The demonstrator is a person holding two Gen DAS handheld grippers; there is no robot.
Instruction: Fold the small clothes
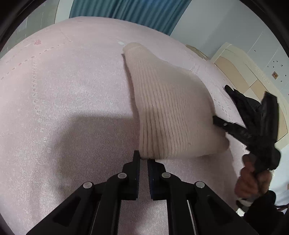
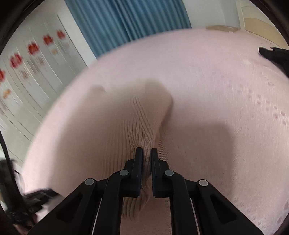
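A cream ribbed knit garment [image 1: 168, 108] is held stretched above the pink bedsheet [image 1: 63, 90]. My left gripper [image 1: 144, 159] is shut on its near corner. My right gripper [image 2: 146, 153] is shut on a bunched edge of the same garment [image 2: 126, 117], which hangs down between its fingers. In the left wrist view the right gripper [image 1: 218, 122] shows at the garment's right edge, held by a hand [image 1: 251, 180]. The right wrist view is motion-blurred.
The pink sheet [image 2: 216, 90] covers the bed. A blue curtain [image 1: 126, 9] hangs behind it. A cream cabinet [image 1: 240, 68] stands at the right. A wall with red-marked posters [image 2: 32, 48] is on the left. A dark object [image 2: 274, 54] lies at the sheet's right edge.
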